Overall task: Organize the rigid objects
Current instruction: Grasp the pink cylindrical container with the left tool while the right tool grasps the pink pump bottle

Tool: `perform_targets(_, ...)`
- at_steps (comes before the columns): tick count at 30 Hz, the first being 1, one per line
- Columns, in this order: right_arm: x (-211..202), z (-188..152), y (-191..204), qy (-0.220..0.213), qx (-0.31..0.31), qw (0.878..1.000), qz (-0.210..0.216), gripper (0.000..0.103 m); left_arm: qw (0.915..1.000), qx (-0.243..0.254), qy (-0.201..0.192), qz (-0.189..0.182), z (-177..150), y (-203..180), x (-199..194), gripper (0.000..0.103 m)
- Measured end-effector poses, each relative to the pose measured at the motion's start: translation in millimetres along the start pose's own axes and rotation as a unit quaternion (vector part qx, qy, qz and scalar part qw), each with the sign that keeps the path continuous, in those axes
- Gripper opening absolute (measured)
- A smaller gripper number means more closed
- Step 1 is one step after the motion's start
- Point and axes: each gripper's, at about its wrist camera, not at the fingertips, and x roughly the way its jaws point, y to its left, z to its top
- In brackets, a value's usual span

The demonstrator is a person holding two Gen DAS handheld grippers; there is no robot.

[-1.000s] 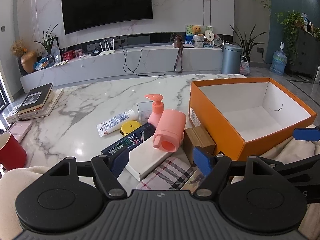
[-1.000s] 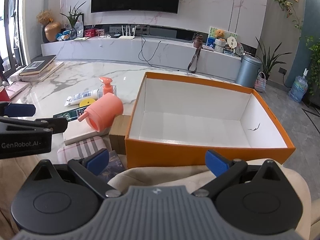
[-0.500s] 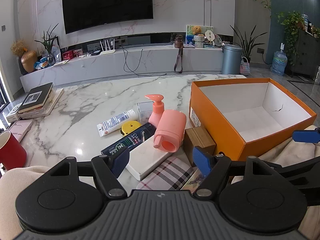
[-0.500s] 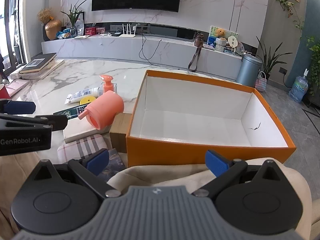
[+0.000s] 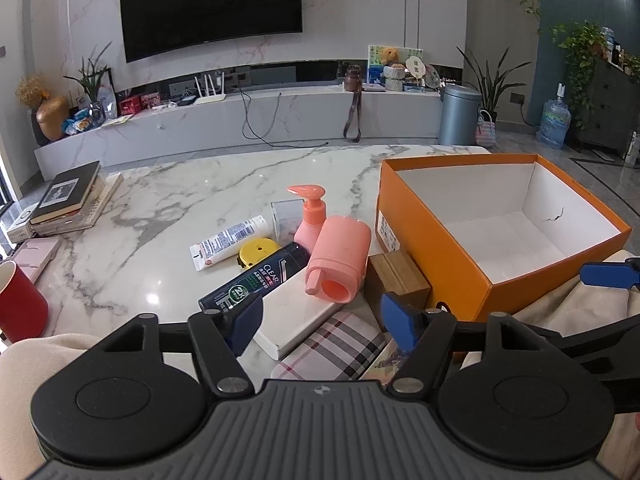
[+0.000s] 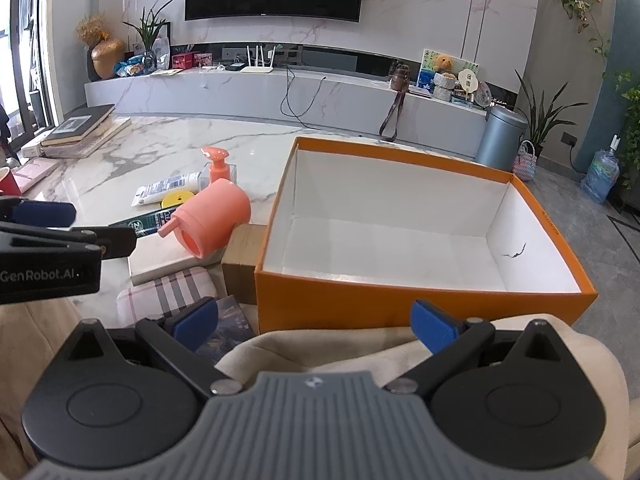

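An empty orange box [image 5: 432,240] with a white inside stands at the table's right; it also shows in the right wrist view [image 6: 400,308]. Left of it lie a pink cup [image 5: 340,260] on its side, a pink pump bottle [image 5: 310,216], a dark shampoo bottle [image 5: 256,280], a white tube [image 5: 228,238], a yellow disc [image 5: 258,250], a white flat box [image 5: 300,312], a wooden block [image 5: 396,276] and a plaid case [image 5: 336,348]. My left gripper [image 5: 322,320] is open and empty above the plaid case. My right gripper [image 6: 316,326] is open and empty before the orange box.
A red mug [image 5: 18,304] stands at the left edge, with a pink case [image 5: 36,254] and stacked books [image 5: 68,200] behind it. Beige cloth [image 6: 320,344] lies at the near edge under the right gripper. The marble table [image 5: 200,184] extends behind the pile.
Both grippers have shifted very slightly; the view of the pile and box is almost the same. Nothing was taken hold of or let go.
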Motion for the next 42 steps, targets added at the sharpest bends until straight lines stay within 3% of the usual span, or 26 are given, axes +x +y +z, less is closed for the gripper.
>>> perform_targets(4, 2, 6, 2, -0.003, -0.005, 1.000, 0.017, 0.098, 0.9997, -0.008, 0.011, -0.020, 4, 7, 5, 0.075)
perform_targets(11, 14, 29, 16, -0.001, -0.035, 0.998, 0.060, 0.077, 0.9972, -0.013, 0.034, -0.065, 17, 25, 16, 0.056)
perform_targets(14, 22, 43, 21, -0.005, -0.052, 0.996, 0.072, 0.072, 0.9960, -0.001, 0.041, -0.079, 25, 29, 26, 0.055)
perform_targets(16, 30, 55, 24, -0.005, -0.068, 0.995, 0.078, 0.058, 0.9953, 0.019, 0.047, -0.083, 30, 30, 35, 0.057)
perform_targets(18, 41, 66, 25, 0.003, -0.080, 0.994, 0.080, 0.053, 0.9933, 0.035, 0.058, -0.093, 35, 31, 45, 0.065)
perform_targets(20, 52, 79, 21, 0.007, -0.083, 0.993, 0.083, 0.052, 0.9905, 0.060, 0.065, -0.105, 41, 29, 56, 0.071)
perform_targets(26, 82, 107, 21, 0.037, -0.101, 0.989, 0.105, 0.047, 0.9848, 0.090, 0.097, -0.112, 55, 18, 97, 0.073)
perform_targets(32, 107, 115, 25, 0.053, -0.119, 0.985, 0.116, 0.047, 0.9797, 0.109, 0.124, -0.114, 59, 9, 126, 0.072)
perform_targets(38, 120, 116, 28, 0.047, -0.133, 0.984, 0.108, 0.050, 0.9773, 0.128, 0.133, -0.104, 57, 0, 141, 0.070)
perform_targets(42, 125, 117, 28, 0.044, -0.139, 0.984, 0.106, 0.049, 0.9793, 0.116, 0.124, -0.109, 59, 0, 144, 0.069)
